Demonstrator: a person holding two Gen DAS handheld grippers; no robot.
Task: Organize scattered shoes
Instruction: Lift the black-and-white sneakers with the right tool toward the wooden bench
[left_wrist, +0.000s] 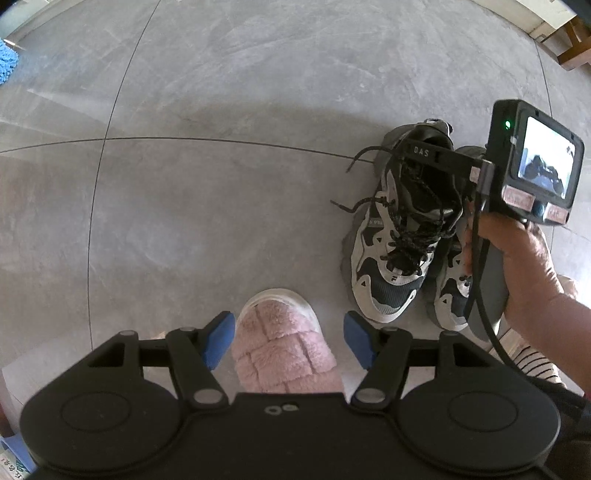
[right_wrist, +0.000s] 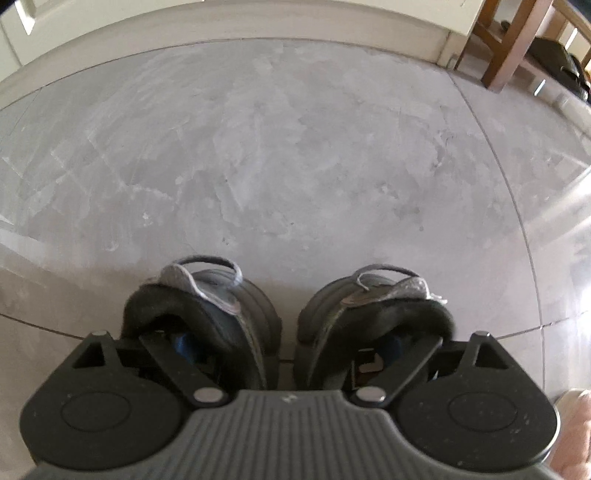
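Left wrist view: left gripper (left_wrist: 289, 334) at 6 o'clock, blue pads spread wide, nothing clamped. A pink fuzzy slipper (left_wrist: 284, 350) sits between them, untouched; can't tell if it's on a foot. Grey tile floor (left_wrist: 221, 184) fills 9 to 12 o'clock.

At 3 o'clock: pair of grey-black lace-up sneakers (left_wrist: 391, 258) on the floor, side by side and touching, toes toward 6. A hand (left_wrist: 524, 266) holds the other tool over them.

Right wrist view: right gripper (right_wrist: 289, 343) at 6 o'clock, one finger down inside each sneaker, jaws wide. The pads look clear of the inner collars, so no squeeze.

Handling guess: chunky soles, so moderately heavy; rubber stiff, padded collars soft and squashy; loose laces may snag. Best hold: pinch the two inner collar walls together near the heels, or take one shoe by its heel collar.
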